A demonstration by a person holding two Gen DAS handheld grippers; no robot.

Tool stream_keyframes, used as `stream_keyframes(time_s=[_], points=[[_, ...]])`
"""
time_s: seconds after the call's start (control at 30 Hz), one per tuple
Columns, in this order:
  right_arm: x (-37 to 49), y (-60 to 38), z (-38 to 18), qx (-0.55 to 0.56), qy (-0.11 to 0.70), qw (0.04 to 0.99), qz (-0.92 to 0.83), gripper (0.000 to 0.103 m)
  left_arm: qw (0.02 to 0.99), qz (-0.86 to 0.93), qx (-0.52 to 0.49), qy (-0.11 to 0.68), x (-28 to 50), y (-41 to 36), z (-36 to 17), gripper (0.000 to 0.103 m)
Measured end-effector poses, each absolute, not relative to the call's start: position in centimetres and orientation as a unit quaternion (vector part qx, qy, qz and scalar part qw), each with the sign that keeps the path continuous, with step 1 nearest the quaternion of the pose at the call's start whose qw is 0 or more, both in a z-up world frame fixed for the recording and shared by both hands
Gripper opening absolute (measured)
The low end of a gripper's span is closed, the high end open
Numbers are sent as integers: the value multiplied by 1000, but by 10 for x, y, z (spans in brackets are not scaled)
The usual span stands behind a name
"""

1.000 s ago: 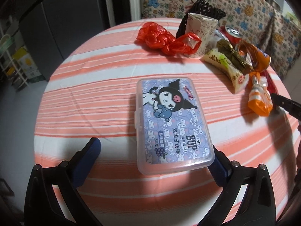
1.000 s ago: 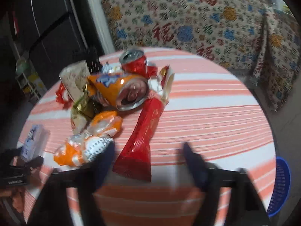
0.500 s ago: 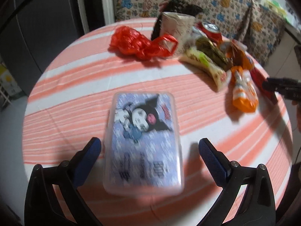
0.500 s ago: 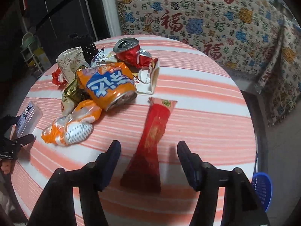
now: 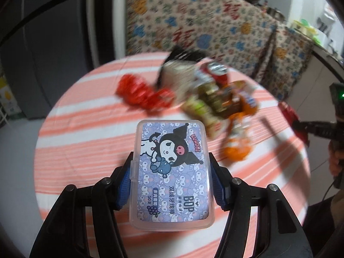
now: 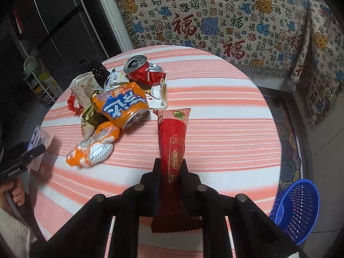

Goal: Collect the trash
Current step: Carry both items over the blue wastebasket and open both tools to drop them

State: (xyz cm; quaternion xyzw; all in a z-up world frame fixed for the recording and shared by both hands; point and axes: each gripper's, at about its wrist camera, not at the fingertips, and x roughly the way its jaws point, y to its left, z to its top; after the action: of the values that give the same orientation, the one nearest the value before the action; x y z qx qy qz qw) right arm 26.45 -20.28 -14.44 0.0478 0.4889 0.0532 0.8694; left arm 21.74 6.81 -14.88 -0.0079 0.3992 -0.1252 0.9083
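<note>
Left hand-held gripper clamped on clear plastic floss-pick box above striped tabletop. Right hand-held gripper pinching long red foil wrapper (blue mesh basket beside tabletop).

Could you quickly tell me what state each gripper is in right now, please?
Left gripper: closed on the clear plastic floss-pick box with the purple cartoon label.
Right gripper: closed on the long red foil wrapper.
</note>
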Motion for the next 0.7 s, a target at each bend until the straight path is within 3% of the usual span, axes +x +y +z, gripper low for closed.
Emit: stream_keyframes(time_s=[0.2,0.47,0.7], points=[[231,-247,-121,68,472,878,44,15,904,-192,12,383,214,-22,-118,64],[176,-362,-86,95,444,890,-46,15,875,-315,41,366,220,-205,-89,64],[124,-469,-91,137,435,878,-144,15,840,-390,56,375,221,-350,-104,64]])
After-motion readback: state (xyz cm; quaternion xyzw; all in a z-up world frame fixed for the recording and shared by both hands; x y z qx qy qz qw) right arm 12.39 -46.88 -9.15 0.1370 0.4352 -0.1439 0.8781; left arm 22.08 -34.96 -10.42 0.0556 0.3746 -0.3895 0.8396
